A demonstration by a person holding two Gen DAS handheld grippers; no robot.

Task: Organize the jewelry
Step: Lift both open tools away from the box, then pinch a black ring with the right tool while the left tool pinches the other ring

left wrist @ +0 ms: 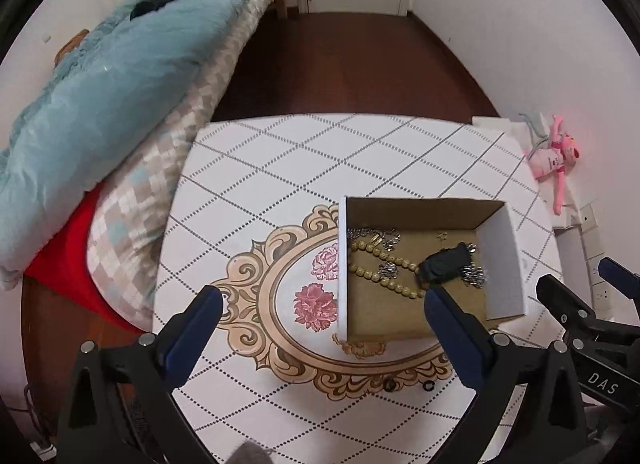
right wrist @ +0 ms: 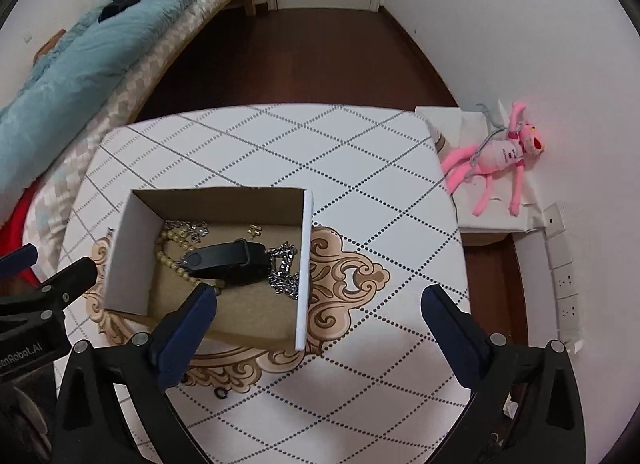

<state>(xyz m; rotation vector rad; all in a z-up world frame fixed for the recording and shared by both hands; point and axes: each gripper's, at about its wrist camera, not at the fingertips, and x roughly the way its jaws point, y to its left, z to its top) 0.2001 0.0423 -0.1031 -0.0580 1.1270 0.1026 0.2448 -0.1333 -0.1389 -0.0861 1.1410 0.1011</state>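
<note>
Currently, reading from the left: a teal quilt [left wrist: 120,75] lies heaped on the bed beside the worktop [left wrist: 256,167]; the worktop carries a diamond-pattern cover with an ornate floral medallion at its centre.

The left hand-held gripper [left wrist: 320,304] hovers over the medallion with its jaws spread wide; nothing is held between them. Its right finger reaches over the near left part of the cardboard box [left wrist: 500,264]; its left finger stands clear of the box, above the medallion.

The cardboard box stands open-topped on the worktop, right of centre in the left wrist view. Inside it, from left to right: a beige bead strand [right wrist: 170,260] along the left wall; a black strap-like band [right wrist: 228,260], possibly a watch or bracelet, lying across the middle with its long axis running left to right; a silver chain [right wrist: 284,276] bunched against the right wall. Small gold-coloured pieces [right wrist: 254,229] rest near the far wall.

The right hand-held gripper [right wrist: 320,304] is likewise wide open and empty; its left finger overlaps the near edge of the box; its right finger is above bare worktop.

Two small dark rings [left wrist: 408,385] lie on the worktop outside the box, near its front edge, below and between both grippers. Judgement: these appear to be the remaining loose items; both grippers seem about equally placed to descend on them.

A pink plush toy [right wrist: 500,159] lies beyond the worktop's right edge.
</note>
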